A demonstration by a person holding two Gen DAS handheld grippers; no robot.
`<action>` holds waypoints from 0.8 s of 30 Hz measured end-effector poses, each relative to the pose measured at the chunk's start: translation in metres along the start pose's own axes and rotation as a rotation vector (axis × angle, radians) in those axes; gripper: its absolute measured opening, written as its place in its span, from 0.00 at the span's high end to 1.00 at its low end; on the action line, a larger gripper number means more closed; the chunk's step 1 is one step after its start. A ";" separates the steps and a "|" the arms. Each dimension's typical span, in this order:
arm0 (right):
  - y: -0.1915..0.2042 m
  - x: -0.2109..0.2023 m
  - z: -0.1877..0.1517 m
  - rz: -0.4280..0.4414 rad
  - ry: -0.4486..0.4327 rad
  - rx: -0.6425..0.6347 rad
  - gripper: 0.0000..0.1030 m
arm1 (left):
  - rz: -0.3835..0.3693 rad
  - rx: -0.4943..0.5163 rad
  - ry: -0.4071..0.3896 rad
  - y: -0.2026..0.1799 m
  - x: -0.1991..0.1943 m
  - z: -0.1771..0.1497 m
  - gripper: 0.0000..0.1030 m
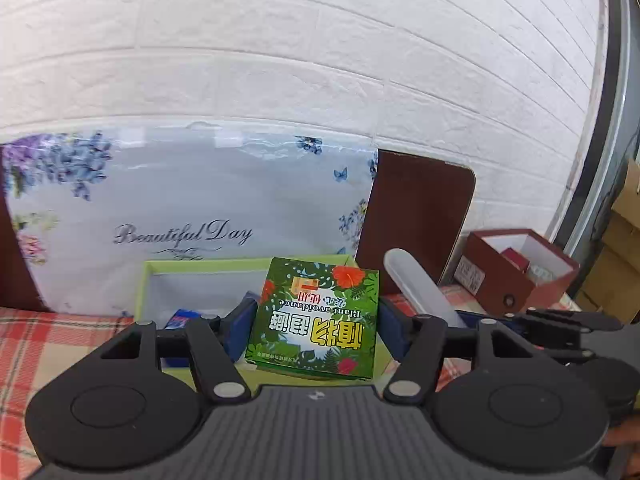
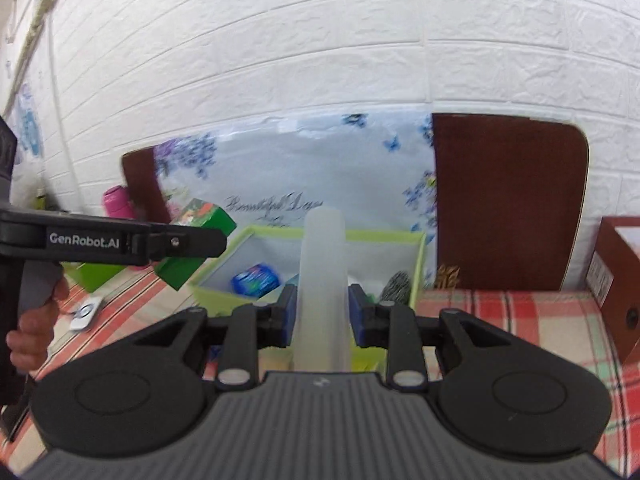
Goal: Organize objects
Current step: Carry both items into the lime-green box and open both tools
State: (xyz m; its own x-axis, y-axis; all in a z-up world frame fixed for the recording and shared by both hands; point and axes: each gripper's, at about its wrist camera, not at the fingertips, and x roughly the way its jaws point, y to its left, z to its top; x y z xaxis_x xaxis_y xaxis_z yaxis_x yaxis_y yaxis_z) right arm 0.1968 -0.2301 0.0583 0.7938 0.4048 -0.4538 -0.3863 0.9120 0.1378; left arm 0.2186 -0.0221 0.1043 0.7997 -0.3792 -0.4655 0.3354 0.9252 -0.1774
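Your left hand-held gripper (image 1: pixel 316 322) is clamped on the green box (image 1: pixel 316 316), blue pads pressed to both its sides; the box is lifted clear, just in front of and above the lime tray (image 1: pixel 192 266). Its print reads upside down in the left wrist view.

Your right hand-held gripper (image 2: pixel 322 312) is closed narrow on the white tube (image 2: pixel 322 280), which stands up between the pads and rises past them. In the left wrist view the same tube (image 1: pixel 416 284) leans just right of the box.

The tray holds a blue packet (image 2: pixel 256 280) and a striped item (image 2: pixel 396 286) at its right end. It sits on the desk's plaid cloth (image 2: pixel 500 308), before a floral bag (image 1: pixel 192 200) and a brown board (image 2: pixel 508 200) leaning on the white brick wall (image 1: pixel 320 40). A maroon box (image 1: pixel 516 268), open-topped, stands to the right, apart from the tray. A hand (image 2: pixel 36 320) grips the left handle. A pink bottle (image 2: pixel 116 200) stands far left
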 end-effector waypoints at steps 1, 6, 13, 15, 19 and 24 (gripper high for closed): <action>-0.003 0.011 0.003 -0.018 -0.003 -0.009 0.74 | 0.002 -0.004 0.005 0.001 0.011 0.004 0.35; -0.010 0.065 0.010 -0.083 0.005 -0.068 0.74 | 0.044 -0.032 0.046 0.011 0.063 0.013 0.35; -0.017 0.127 -0.002 -0.085 0.063 -0.089 0.74 | 0.079 -0.033 0.091 0.029 0.109 0.005 0.35; -0.018 0.141 -0.010 -0.079 0.084 -0.112 0.73 | 0.104 -0.022 0.098 0.033 0.119 -0.001 0.29; -0.014 0.152 -0.026 -0.107 0.105 -0.205 0.40 | 0.166 -0.016 0.128 0.043 0.132 -0.012 0.17; -0.009 0.129 -0.027 -0.136 0.027 -0.261 0.09 | 0.170 -0.037 0.109 0.051 0.119 -0.013 0.17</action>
State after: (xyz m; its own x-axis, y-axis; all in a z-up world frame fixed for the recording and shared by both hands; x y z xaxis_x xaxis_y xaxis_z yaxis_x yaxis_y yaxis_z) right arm 0.2900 -0.1878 -0.0253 0.8351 0.2752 -0.4762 -0.3880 0.9085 -0.1554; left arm 0.3240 -0.0199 0.0285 0.7837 -0.2157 -0.5825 0.1800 0.9764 -0.1193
